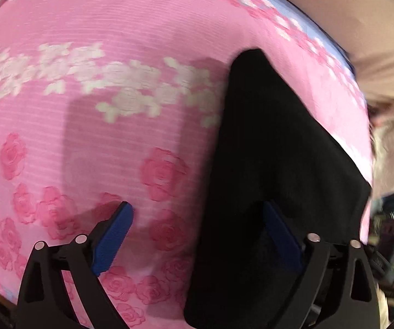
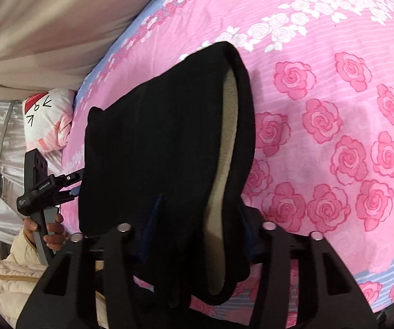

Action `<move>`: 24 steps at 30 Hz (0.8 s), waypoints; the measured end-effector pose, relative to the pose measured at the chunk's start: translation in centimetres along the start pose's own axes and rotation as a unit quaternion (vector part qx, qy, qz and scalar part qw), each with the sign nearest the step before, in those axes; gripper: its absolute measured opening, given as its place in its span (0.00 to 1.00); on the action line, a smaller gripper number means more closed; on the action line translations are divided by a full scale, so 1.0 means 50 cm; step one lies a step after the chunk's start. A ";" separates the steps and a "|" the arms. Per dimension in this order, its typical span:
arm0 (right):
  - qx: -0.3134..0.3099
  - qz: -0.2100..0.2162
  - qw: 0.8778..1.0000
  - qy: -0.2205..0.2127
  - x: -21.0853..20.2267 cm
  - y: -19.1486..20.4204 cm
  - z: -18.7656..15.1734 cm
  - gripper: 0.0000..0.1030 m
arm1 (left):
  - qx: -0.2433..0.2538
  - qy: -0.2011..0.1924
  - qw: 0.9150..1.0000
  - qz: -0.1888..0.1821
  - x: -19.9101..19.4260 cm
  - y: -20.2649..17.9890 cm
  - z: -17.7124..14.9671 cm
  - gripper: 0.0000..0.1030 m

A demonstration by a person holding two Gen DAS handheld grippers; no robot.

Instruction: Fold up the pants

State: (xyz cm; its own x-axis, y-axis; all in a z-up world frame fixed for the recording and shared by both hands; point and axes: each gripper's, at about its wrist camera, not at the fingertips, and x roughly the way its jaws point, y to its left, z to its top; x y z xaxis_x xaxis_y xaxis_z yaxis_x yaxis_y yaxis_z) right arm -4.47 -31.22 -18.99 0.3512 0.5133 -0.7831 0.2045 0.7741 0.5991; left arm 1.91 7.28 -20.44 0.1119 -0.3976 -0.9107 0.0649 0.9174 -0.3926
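Lying on the pink rose-print bedsheet (image 2: 334, 137) of the bed, the black pants (image 2: 155, 150) form a folded stack with a beige fleece lining (image 2: 224, 178) showing at the open edge. In the right wrist view, the right hand-held gripper (image 2: 197, 219) has its two fingers on either side of the near end of the stack; the blue pads are mostly hidden by the fabric, so whether they are clamped on it cannot be told. In the left wrist view, the left hand-held gripper (image 1: 202, 219) stands with its jaws wide apart: the left blue pad (image 1: 114, 235) is over bare sheet, while the right blue pad (image 1: 281, 233) overlaps the edge of the pants (image 1: 265, 164). The right wrist view also shows the left hand-held gripper (image 2: 72, 183) at the far side of the stack, held by the person's left hand (image 2: 48, 233). A white cartoon-print pillow (image 2: 48, 118) lies at the bed's edge, beside a beige curtain (image 2: 46, 27).
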 end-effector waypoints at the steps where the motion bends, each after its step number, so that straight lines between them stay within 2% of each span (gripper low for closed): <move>1: 0.000 0.001 1.000 0.001 -0.001 -0.001 0.000 0.44 | 0.005 0.006 1.000 -0.014 -0.002 -0.008 -0.001 0.87; 3: 0.005 0.006 1.000 0.003 0.001 -0.006 0.000 0.45 | 0.022 0.021 0.998 -0.046 -0.002 -0.026 -0.005 0.87; 4: 0.009 0.009 1.000 0.004 -0.003 -0.016 -0.001 0.51 | 0.036 0.034 0.997 -0.058 0.006 -0.038 -0.008 0.87; 6: 0.029 0.013 0.999 0.003 0.006 -0.024 -0.001 0.56 | 0.059 0.054 0.996 -0.044 0.027 -0.058 -0.019 0.89; 7: 0.034 0.016 0.999 0.001 0.005 -0.029 0.000 0.58 | 0.083 0.046 0.995 -0.020 0.034 -0.075 -0.029 0.92; 9: 0.046 0.021 0.999 -0.004 0.005 -0.030 0.001 0.58 | 0.104 0.043 0.994 0.002 0.042 -0.095 -0.036 0.94; 11: 0.054 0.027 0.998 -0.006 0.004 -0.034 0.001 0.58 | 0.108 0.043 0.993 0.001 0.044 -0.102 -0.035 0.93; 12: 0.055 0.027 0.998 -0.003 0.004 -0.034 0.001 0.55 | 0.110 0.045 0.993 -0.010 0.043 -0.105 -0.033 0.91; 13: 0.053 0.027 0.998 -0.002 0.004 -0.033 0.001 0.49 | 0.111 0.044 0.993 -0.012 0.042 -0.108 -0.031 0.84; 17: 0.044 0.034 0.998 -0.002 0.002 -0.033 -0.002 0.48 | 0.117 0.044 0.992 -0.014 0.039 -0.116 -0.029 0.72; 20: 0.047 0.043 0.998 -0.006 0.008 -0.030 -0.004 0.73 | 0.102 0.041 0.994 -0.030 0.035 -0.095 -0.026 0.70; 21: 0.041 0.054 0.998 -0.004 0.014 -0.020 -0.002 0.87 | 0.100 0.041 0.994 -0.031 0.036 -0.093 -0.022 0.70; 22: 0.036 0.057 0.998 -0.003 0.019 -0.011 -0.002 0.96 | 0.100 0.041 0.994 -0.028 0.036 -0.092 -0.023 0.71; 23: 0.027 0.058 0.998 -0.001 0.026 -0.001 0.000 0.96 | 0.099 0.041 0.994 -0.026 0.037 -0.090 -0.026 0.72; 24: 0.011 0.034 0.999 0.003 0.031 0.014 0.002 0.96 | 0.094 0.040 0.994 -0.028 0.037 -0.089 -0.026 0.75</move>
State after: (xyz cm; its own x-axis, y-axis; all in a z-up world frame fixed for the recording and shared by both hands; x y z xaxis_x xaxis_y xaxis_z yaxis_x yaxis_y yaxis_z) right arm -3.69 -29.89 -19.78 0.3597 0.5670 -0.7410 0.2002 0.7288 0.6548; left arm 0.53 2.48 -20.56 0.0234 -0.4378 -0.8988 0.2547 0.8720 -0.4181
